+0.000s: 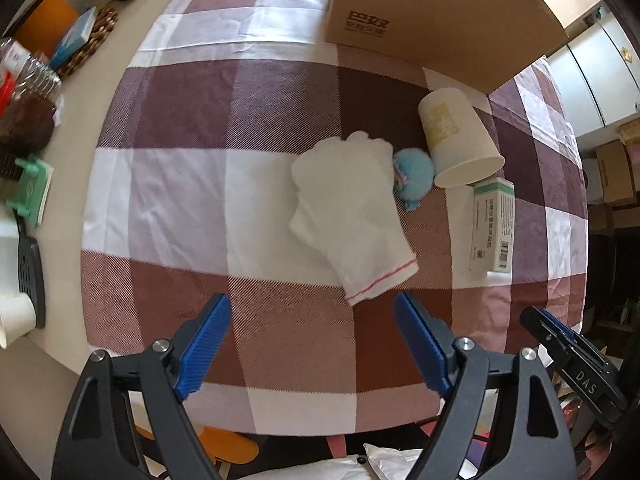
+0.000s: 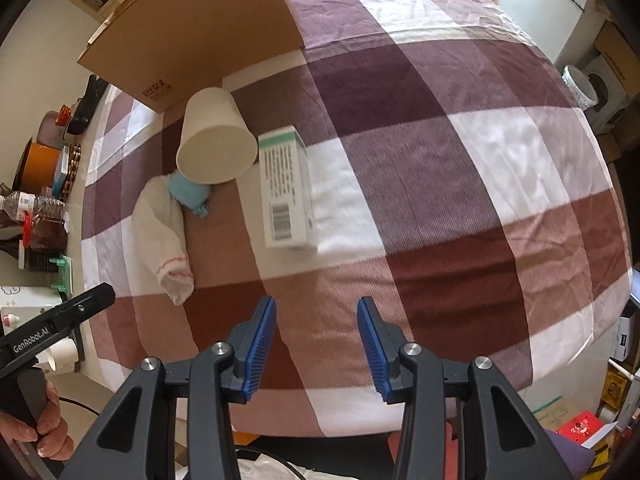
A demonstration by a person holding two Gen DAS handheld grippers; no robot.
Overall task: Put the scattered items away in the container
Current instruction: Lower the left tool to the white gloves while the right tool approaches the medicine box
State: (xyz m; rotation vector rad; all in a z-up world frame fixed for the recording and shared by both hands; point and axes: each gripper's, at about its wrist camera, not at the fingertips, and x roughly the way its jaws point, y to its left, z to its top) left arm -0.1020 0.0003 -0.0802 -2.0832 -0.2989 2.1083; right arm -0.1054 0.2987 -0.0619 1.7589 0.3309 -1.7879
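Observation:
A pair of white gloves lies on the checked tablecloth, also in the right wrist view. A small blue plush toy sits between the gloves and a paper cup lying on its side. A white-and-green carton lies to the right. A cardboard box stands behind them. My left gripper is open and empty just short of the glove cuff. My right gripper is open and empty, short of the carton.
Clutter lines the table's left edge: bottles, an orange container, a green object, a small paper cup. The tablecloth's front edge is close below the grippers. Cardboard boxes stand on the floor to the right.

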